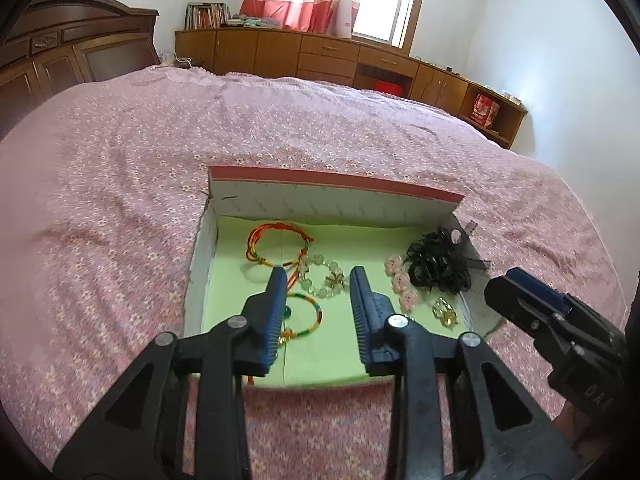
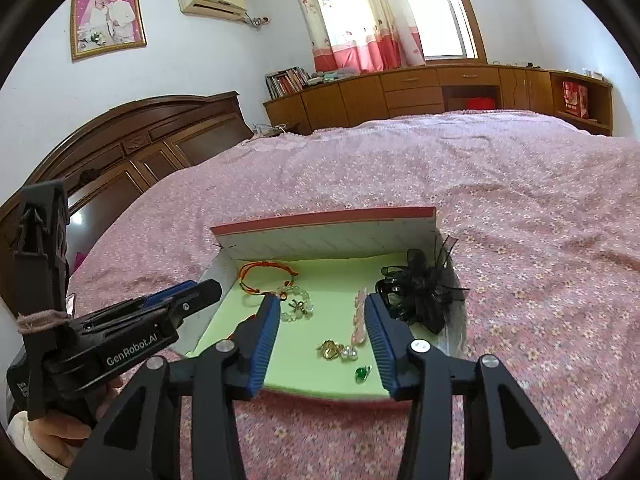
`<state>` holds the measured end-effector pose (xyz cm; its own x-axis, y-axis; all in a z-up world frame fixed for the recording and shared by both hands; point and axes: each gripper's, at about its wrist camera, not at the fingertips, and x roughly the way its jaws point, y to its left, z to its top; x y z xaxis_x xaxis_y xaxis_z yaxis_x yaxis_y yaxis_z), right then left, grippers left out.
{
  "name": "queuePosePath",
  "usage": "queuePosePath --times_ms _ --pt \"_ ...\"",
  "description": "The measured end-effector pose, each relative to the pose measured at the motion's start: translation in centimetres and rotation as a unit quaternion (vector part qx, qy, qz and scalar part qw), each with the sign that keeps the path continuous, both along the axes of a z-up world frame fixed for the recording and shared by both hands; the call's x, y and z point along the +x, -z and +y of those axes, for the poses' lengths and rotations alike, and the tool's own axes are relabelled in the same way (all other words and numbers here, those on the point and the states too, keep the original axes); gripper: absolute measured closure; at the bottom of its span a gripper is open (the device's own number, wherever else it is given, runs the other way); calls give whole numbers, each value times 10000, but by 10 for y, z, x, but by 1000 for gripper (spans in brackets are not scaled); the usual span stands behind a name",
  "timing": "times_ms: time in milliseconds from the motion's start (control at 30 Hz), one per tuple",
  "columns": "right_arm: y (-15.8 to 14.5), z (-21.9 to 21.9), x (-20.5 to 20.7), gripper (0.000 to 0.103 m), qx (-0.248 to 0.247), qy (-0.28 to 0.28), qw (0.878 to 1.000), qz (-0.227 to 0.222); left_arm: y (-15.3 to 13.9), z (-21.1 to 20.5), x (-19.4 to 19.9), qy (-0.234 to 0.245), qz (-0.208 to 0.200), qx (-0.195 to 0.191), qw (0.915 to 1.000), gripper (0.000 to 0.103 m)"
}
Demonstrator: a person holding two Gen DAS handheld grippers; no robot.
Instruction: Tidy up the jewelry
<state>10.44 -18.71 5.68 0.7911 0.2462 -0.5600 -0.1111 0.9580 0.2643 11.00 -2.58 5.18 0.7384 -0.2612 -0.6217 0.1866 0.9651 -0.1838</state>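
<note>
"GenRobot.AI" in white letters on left gripper (image 2: pixel 200 294), read in right wrist view. Letters "DA" on right gripper (image 1: pixel 516 284) body in left wrist view, rest cut off.

Both grippers: fingers wide apart, holding nothing, above near edge of box (image 1: pixel 328 196).

Box sits on pink flowery bed cover (image 1: pixel 120 208), green floor inside. In it: orange string bracelet (image 1: pixel 276 244), clear bead bracelet (image 1: pixel 326 278), pink beads (image 1: pixel 402 282), black hair bow (image 1: pixel 438 262), gold piece (image 2: pixel 330 349).

Only right view shows green gem (image 2: pixel 362 373), pearls (image 2: pixel 349 354), wedding photo (image 2: pixel 107 20). Only left view shows rainbow bracelet (image 1: pixel 310 314).

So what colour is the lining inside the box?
Light green lining, clearest in the right wrist view.
</note>
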Motion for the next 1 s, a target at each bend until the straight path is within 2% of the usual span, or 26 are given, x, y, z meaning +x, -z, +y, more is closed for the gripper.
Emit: queuePosePath --times_ms 267,433,533,1000 --pt "-2 3 -33 43 -93 103 9998 -105 -2 2 -32 -12 -272 212 9994 69" --pt "3 2 -47 34 -159 175 9997 -93 2 0 -46 -48 -406 312 9987 62" --pt "9 -1 -52 28 -133 287 9995 -32 6 0 -49 -48 -382 300 9988 60" --pt "35 -5 -69 15 -218 577 9980 100 33 -2 -54 -232 -155 360 9990 60"
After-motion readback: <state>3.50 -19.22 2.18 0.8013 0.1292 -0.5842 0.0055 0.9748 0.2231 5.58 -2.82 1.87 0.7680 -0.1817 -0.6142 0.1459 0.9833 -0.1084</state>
